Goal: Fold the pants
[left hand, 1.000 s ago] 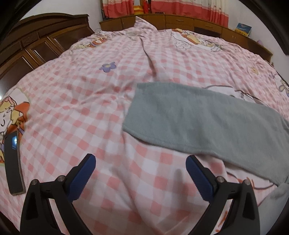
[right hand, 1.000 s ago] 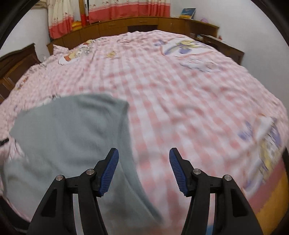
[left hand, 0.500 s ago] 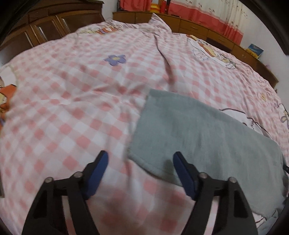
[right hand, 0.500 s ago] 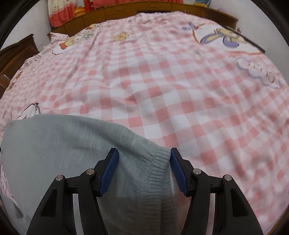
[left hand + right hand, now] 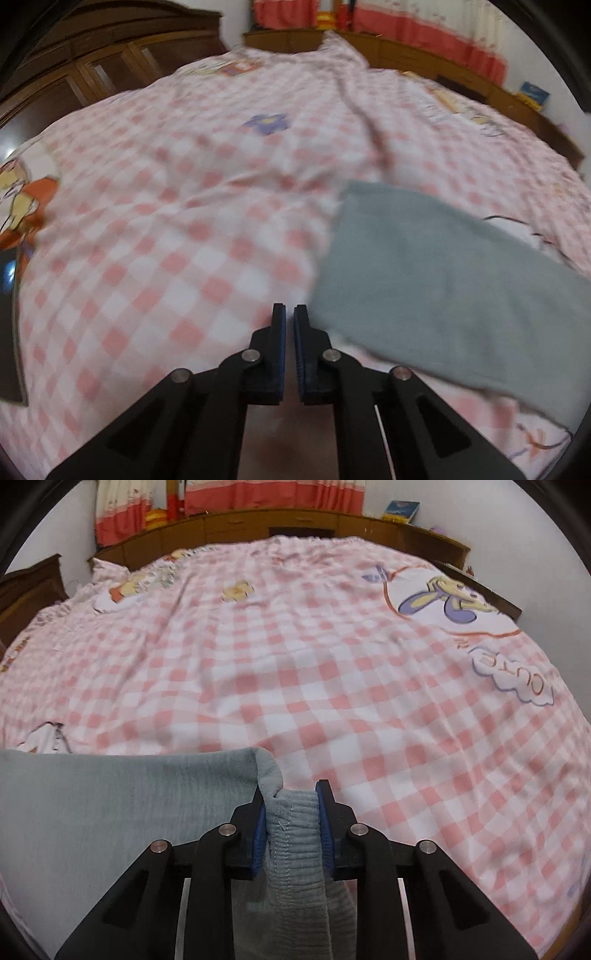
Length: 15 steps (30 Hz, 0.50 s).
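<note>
Two tools had both changed in the last second. The left tool [image 5: 289, 314], wide apart a second before, now stood with its pads together just beside the near left corner of the grey pants [image 5: 443, 280]. No cloth showed between the pads in the blurred left view; the corner lay just to their right, so whether any fabric was caught I could not tell, and it looked like a miss. The right tool [image 5: 291, 805], which had been gaping over the ribbed waistband [image 5: 295, 834] half a second earlier, was closing, and its blue pads already pressed the bunched band from both sides, the hem curling up above them.

The pants lay flat across the near part of the bed [image 5: 166, 229], on the pink checked sheet, stretched between the two tools, with the far side of the bed bare. A dark flat object [image 5: 9, 325] lay at the bed's left edge, well apart from the cloth.

For the fold, this probably meant one end was secured and the other was not. Lifting now would likely drag the pants by the waistband alone, so the left corner probably needed a second pinch first.
</note>
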Motion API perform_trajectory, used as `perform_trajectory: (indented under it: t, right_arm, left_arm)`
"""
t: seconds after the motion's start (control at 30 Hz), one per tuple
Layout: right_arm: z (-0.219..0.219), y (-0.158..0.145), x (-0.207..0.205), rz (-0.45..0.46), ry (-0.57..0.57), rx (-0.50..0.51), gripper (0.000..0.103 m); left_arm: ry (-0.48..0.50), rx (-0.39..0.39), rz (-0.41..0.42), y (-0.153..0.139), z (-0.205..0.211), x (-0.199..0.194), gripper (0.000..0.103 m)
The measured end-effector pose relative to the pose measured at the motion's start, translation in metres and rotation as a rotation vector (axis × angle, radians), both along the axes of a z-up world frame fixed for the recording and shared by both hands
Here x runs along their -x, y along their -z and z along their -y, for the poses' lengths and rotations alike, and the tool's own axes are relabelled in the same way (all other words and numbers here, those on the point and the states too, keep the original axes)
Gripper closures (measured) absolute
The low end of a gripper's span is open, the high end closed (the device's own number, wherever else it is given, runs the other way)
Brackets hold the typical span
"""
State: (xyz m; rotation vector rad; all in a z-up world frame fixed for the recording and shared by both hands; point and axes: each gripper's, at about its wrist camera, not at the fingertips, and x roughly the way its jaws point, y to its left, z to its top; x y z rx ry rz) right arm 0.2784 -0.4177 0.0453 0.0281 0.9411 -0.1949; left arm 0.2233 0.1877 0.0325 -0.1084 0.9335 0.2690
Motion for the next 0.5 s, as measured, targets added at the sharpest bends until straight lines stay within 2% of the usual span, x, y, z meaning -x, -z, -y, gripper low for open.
perform_trajectory:
  t: [0.07, 0.13, 0.17, 0.27, 0.3, 0.33, 0.4, 0.5]
  right_arm:
    - [-0.002, 0.016, -0.007, -0.057, -0.009, 0.000, 0.078]
    - [-0.006, 0.022, -0.006, -0.049, -0.014, 0.033, 0.076]
    - [-0.008, 0.020, -0.005, -0.042, -0.011, 0.049, 0.072]
    - [-0.008, 0.008, 0.000, -0.045, 0.005, 0.076, 0.069]
    - [-0.008, 0.002, 0.005, -0.030, 0.016, 0.079, 0.069]
    - [-0.007, -0.002, 0.008, -0.010, 0.022, 0.081, 0.069]
    - [-0.004, -0.019, 0.018, 0.046, 0.031, 0.088, 0.067]
    - [0.003, -0.034, 0.030, 0.078, 0.042, 0.047, 0.066]
  left_arm:
    - [-0.010, 0.043, -0.013, 0.001, -0.009, 0.003, 0.098]
    - [0.019, 0.043, -0.004, -0.004, -0.007, 0.006, 0.097]
    - [0.040, 0.031, 0.000, -0.008, -0.002, 0.006, 0.096]
    - [0.123, -0.021, 0.010, -0.022, 0.022, 0.004, 0.070]
    - [0.147, -0.023, 0.022, -0.025, 0.030, 0.003, 0.055]
    - [0.175, -0.018, 0.037, -0.029, 0.040, 0.002, 0.045]
    - [0.236, 0.010, 0.062, -0.034, 0.061, -0.003, 0.039]
    - [0.285, 0.047, 0.059, -0.029, 0.084, -0.018, 0.037]
